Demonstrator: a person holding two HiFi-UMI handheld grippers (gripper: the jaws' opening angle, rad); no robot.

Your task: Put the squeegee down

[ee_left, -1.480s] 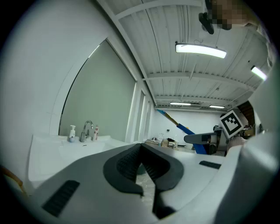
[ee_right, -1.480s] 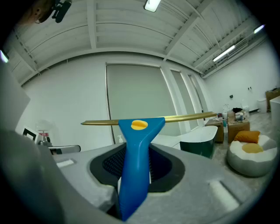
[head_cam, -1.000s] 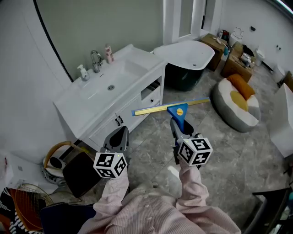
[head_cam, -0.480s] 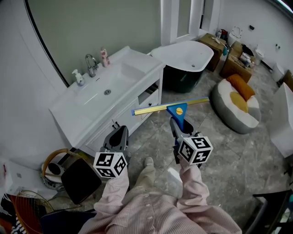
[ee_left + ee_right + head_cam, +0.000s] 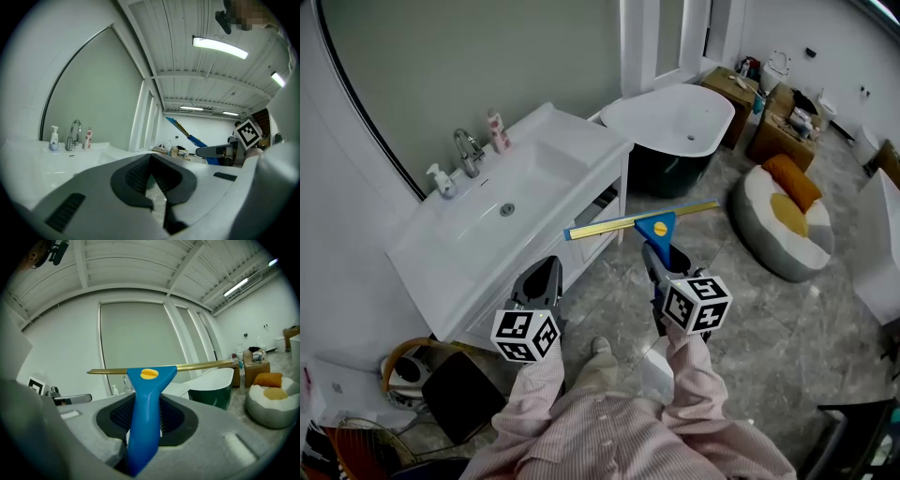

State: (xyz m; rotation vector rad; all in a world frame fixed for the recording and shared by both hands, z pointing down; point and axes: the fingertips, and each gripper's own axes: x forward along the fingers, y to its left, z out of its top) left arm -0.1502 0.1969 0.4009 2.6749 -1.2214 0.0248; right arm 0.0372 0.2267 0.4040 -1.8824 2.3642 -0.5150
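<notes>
The squeegee [image 5: 654, 228] has a blue handle, a yellow button and a long brass blade held crosswise in the air beside the vanity's corner. My right gripper [image 5: 661, 264] is shut on its handle; in the right gripper view the handle [image 5: 146, 399] rises between the black pads and the blade runs level above. My left gripper [image 5: 545, 277] hangs to the left, in front of the vanity, jaws together with nothing in them [image 5: 150, 161]. The left gripper view shows the squeegee [image 5: 186, 133] and the right gripper [image 5: 214, 151] off to its right.
A white vanity [image 5: 422, 272] with a sink, a faucet [image 5: 467, 150] and small bottles runs along the left under a large mirror. Behind stand a white bathtub [image 5: 675, 117] and boxes. A grey and orange beanbag [image 5: 783, 216] lies at right on the tiled floor. Clutter [image 5: 450, 394] sits at lower left.
The person has walked on: the vanity and floor have slid left and down in the head view. Both grippers keep their poses, and the squeegee is still held.
</notes>
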